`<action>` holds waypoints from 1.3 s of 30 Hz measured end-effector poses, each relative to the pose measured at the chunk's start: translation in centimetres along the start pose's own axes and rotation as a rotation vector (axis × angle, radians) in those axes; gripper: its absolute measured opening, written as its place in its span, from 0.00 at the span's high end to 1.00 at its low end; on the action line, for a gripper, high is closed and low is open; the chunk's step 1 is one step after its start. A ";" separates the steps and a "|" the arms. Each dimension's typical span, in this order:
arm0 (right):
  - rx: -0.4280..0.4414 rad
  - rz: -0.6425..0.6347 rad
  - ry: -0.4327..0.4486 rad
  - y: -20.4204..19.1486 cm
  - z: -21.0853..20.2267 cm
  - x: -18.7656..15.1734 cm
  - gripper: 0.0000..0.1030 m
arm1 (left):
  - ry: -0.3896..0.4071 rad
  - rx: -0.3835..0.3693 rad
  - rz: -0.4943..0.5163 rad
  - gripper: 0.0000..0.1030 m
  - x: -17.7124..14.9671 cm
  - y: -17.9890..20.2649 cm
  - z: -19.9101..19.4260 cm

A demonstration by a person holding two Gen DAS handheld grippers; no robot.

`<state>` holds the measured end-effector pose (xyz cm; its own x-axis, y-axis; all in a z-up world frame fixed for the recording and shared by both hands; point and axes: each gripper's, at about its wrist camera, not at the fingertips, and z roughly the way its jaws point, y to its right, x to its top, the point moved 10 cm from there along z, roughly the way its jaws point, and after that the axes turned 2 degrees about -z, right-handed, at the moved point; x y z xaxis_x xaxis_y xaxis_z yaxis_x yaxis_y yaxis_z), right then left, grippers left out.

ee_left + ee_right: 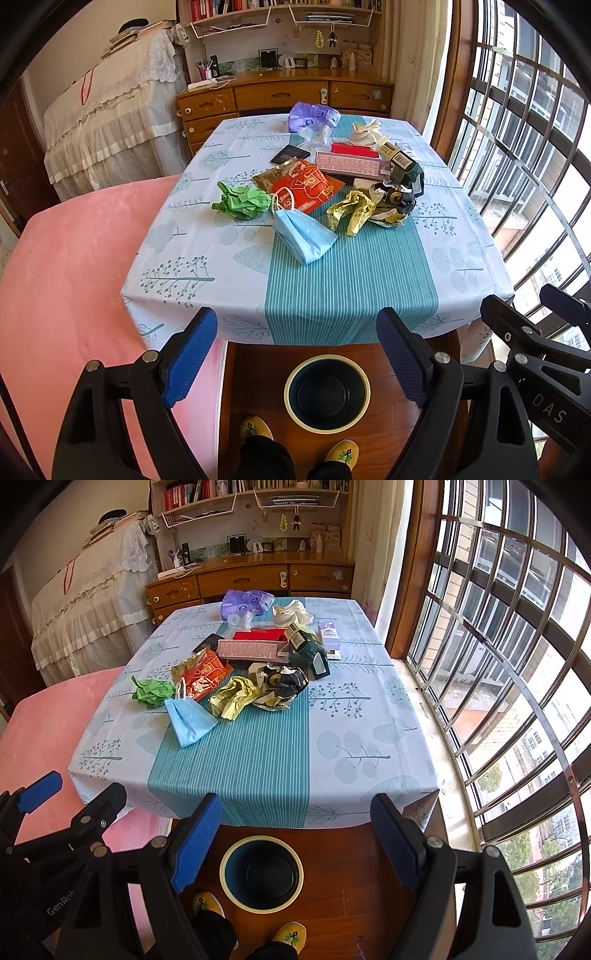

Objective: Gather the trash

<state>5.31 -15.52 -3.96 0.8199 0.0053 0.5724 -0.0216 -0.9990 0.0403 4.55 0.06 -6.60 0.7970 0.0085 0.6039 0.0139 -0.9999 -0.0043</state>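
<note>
Left tongs [295, 365]: spread wide, empty, bin just below between the pads.
Right tongs [295, 845]: apart, holding nothing.
Trash: piled ahead on the counter [369, 280]; blue mask [303, 232] nearest, green paper wad [242, 202] left of it.
Bin [327, 393]: on the floor, apparently empty.
Advice: take the mask first, pinching its folded middle.

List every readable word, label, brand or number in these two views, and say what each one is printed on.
"DAS": on the black body of the right gripper, seen in the left wrist view.
"GenRob", cut off at the edge: on the black body of the left gripper, seen in the right wrist view.
Print on the orange packet, the boxes and the book spines: too small or blurred.
</note>
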 end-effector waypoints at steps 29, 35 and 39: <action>0.031 -0.011 0.028 0.0 0.0 1.1 0.19 | 0.022 0.014 -0.016 0.17 0.8 0.6 0.0; 0.041 -0.020 0.038 0.1 -0.1 1.4 0.19 | 0.025 0.028 -0.021 0.17 1.2 0.6 -0.1; 0.050 -0.018 0.046 0.1 0.0 1.9 0.19 | 0.028 0.036 -0.020 0.17 1.8 0.5 -0.1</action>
<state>6.86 -15.64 -2.89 0.7928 0.0246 0.6090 0.0226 -0.9997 0.0110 5.87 -0.45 -5.44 0.7792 0.0274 0.6261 0.0513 -0.9985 -0.0201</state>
